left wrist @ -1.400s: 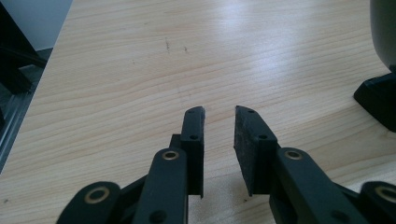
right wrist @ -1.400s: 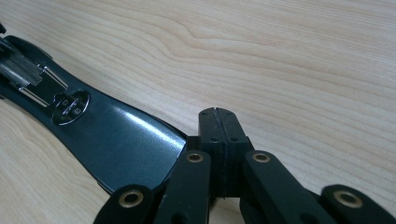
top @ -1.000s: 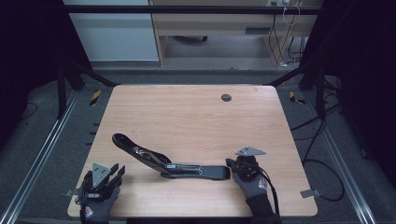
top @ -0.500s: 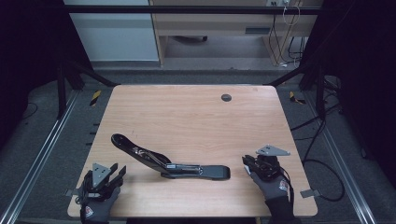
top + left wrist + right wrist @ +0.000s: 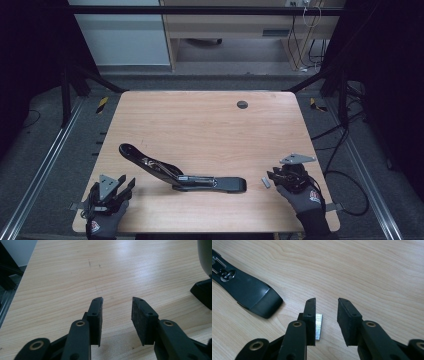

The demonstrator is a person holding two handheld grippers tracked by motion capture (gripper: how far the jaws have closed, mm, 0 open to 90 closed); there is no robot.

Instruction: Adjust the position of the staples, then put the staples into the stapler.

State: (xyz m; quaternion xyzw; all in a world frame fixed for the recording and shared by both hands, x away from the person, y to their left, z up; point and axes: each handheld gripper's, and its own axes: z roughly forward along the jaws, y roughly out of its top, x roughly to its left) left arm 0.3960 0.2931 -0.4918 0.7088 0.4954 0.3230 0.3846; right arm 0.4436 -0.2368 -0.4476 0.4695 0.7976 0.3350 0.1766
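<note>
Resting near the front right corner of the wooden table [image 5: 210, 125], the right hand-held gripper [image 5: 274, 176] has its jaws parted and grasps nothing. In the right gripper view this hand-held gripper [image 5: 325, 315] sits over a small silvery strip of staples [image 5: 319, 326] that lies flat on the wood, touching or just beside the left jaw and partly hidden behind it. In the high view the strip of staples [image 5: 266, 182] lies between the gripper and the black stapler [image 5: 182, 174], close to the stapler's front end but apart from it. The stapler lies swung open, its upper arm stretched toward the left and its base pointing right. No brand, label or writing can be read on it. The left hand-held gripper [image 5: 122, 186] rests at the front left corner, well apart from the stapler; its own view shows the left hand-held gripper [image 5: 117, 315] released, with bare wood between the pads.
</note>
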